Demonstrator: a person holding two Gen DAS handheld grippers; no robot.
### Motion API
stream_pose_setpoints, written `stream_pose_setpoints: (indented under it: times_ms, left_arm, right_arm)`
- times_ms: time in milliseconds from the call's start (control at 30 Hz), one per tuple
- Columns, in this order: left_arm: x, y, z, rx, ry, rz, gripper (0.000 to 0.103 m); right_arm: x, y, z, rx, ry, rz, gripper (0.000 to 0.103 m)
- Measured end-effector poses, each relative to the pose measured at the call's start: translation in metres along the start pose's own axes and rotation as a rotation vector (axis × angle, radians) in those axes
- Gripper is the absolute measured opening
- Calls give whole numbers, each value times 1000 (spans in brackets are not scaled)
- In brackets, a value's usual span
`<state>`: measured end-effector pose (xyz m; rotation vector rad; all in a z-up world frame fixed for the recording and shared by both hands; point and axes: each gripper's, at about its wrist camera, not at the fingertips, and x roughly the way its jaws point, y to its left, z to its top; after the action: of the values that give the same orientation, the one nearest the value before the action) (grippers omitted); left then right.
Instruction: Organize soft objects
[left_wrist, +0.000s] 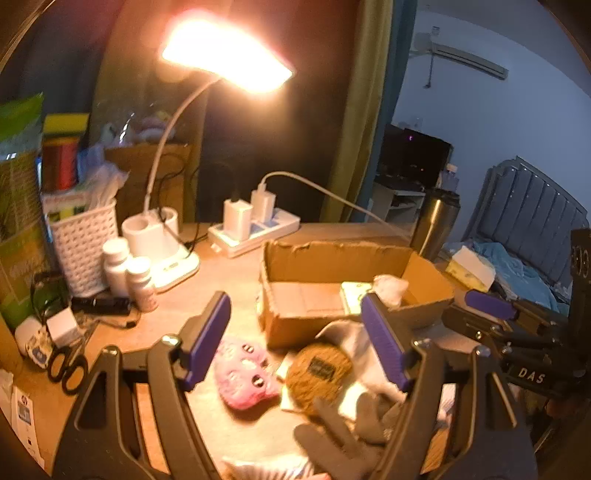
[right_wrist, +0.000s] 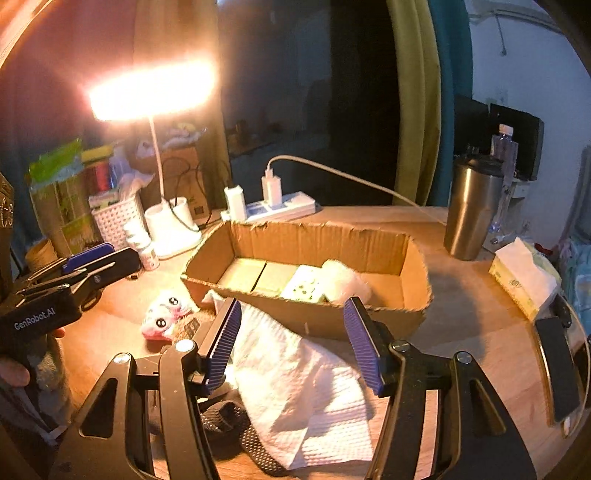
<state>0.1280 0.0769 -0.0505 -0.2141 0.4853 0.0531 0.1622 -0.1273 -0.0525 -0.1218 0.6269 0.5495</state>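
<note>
I am holding both grippers over the pile of soft things at the near edge of the desk (right_wrist: 461, 295), and neither has hold of anything. The left gripper (left_wrist: 301, 339) is standing partly open above the pink plush slipper (left_wrist: 243, 373) and the brown knitted round piece (left_wrist: 319, 371). The right gripper (right_wrist: 291, 343) is standing partly open too, its jaws bare, hanging over the white quilted cloth (right_wrist: 295, 384).

I am judging the task as begun but well short of done. The cardboard box (right_wrist: 317, 236) sits in the middle of the desk, behind the pile, and it is already holding a white fluffy item (right_wrist: 345, 282) and some flat pale packs (right_wrist: 275, 277) against its front wall, with its right part bare.

Outside the box I am still seeing the slipper, the knitted piece, the cloth draped against the box's front wall, a grey glove (left_wrist: 340, 428) at the near edge, and a dark dotted sock or glove (right_wrist: 236, 421) under the cloth. I cannot tell which it is. These are what is left to go in.

The cloth, lying right under the right gripper, looks to me like the likeliest next pick.
</note>
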Motion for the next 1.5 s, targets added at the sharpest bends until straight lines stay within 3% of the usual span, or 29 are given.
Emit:
stream_pose_setpoints:
  times_ms: [600, 633, 667, 733, 867, 1233, 1500]
  left_arm:
    - [-3, 40, -39, -72, 79, 41, 74]
    - [-3, 39, -40, -71, 81, 41, 74]
    - [-2, 39, -40, -70, 83, 41, 74]
    - [-1, 36, -41, -64, 87, 39, 74]
    - [1, 29, -41, -51, 95, 32, 74]
    - [5, -9, -41, 14, 118, -9, 74]
    - [14, -53, -53, 94, 178, -78, 74]
  right_arm:
    - [53, 20, -36, -29, 172, 12, 61]
    - [53, 19, -38, -27, 176, 17, 56]
    - [54, 18, -39, -25, 181, 23, 40]
    - [54, 15, -40, -24, 182, 22, 19]
    - [41, 10, -37, -27, 141, 21, 10]
    - [-3, -49, -38, 61, 59, -71, 9]
    - [-4, -94, -68, 136, 126, -155, 9]
